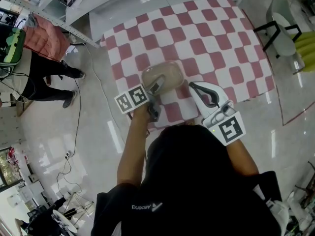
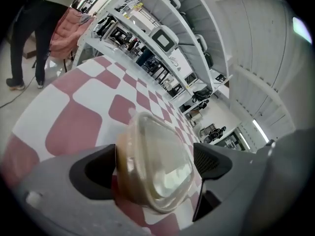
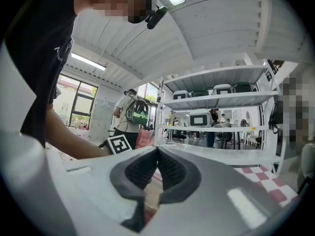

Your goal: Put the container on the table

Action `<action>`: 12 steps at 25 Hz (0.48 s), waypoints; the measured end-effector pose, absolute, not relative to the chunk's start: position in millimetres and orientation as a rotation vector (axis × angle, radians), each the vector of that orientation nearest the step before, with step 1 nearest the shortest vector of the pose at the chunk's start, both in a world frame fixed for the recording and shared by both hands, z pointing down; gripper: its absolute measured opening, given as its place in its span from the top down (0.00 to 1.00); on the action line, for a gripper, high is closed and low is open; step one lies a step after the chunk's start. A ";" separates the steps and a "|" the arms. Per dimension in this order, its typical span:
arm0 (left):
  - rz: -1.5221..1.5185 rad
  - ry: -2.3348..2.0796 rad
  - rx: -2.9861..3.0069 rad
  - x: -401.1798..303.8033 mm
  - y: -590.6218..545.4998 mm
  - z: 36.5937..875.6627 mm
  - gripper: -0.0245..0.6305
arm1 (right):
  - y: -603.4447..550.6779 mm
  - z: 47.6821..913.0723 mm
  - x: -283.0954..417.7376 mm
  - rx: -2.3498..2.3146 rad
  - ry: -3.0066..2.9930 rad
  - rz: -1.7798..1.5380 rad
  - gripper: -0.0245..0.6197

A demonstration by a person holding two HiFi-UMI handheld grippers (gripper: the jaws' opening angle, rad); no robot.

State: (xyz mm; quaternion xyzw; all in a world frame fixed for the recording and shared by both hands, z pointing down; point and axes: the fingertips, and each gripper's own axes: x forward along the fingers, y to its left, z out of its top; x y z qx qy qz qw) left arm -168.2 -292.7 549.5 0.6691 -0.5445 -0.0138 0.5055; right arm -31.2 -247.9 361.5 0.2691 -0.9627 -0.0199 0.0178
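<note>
The container [image 1: 161, 76] sits on the checked table [image 1: 206, 38] near its front edge, so the job looks all but done. The left hand-held gripper [image 1: 155, 93] has its jaws spread wide around the container without clamping it, and only needs to back away. The right hand-held gripper [image 3: 157, 154] is closed and empty.

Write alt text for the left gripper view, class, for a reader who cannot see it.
A clear lidded container sits between the left gripper's open jaws, on a red-and-white checked tablecloth. Behind stand white shelves and, at far left, a person in dark trousers.
</note>
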 end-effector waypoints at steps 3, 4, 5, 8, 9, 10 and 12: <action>0.016 -1.380 1.603 -179.5 -287.1 552.7 0.20 | -245.4 363.1 -30.2 0.838 -2.985 -0.056 0.96; 0.027 -1.399 1.605 -183.0 -285.5 553.0 0.20 | -244.4 363.2 -30.8 0.838 -2.985 -0.057 0.96; 0.035 -1.420 1.611 -186.4 -283.8 551.9 0.20 | -243.4 363.3 -31.6 0.838 -2.986 -0.059 0.96; 0.026 -1.532 1.693 -196.2 -278.6 532.0 0.20 | -240.4 364.4 -34.4 0.833 -2.988 -0.054 0.96; 0.011 -1.582 1.745 -198.2 -276.2 519.0 0.20 | -239.7 364.5 -35.4 0.830 -2.991 -0.051 0.96; -0.006 -1.627 1.805 -198.0 -272.7 505.0 0.20 | -239.0 364.5 -36.5 0.825 -2.995 -0.049 0.96; -0.031 -1.692 1.933 -190.8 -261.0 478.5 0.21 | -237.3 364.4 -39.7 0.810 -3.006 -0.046 0.96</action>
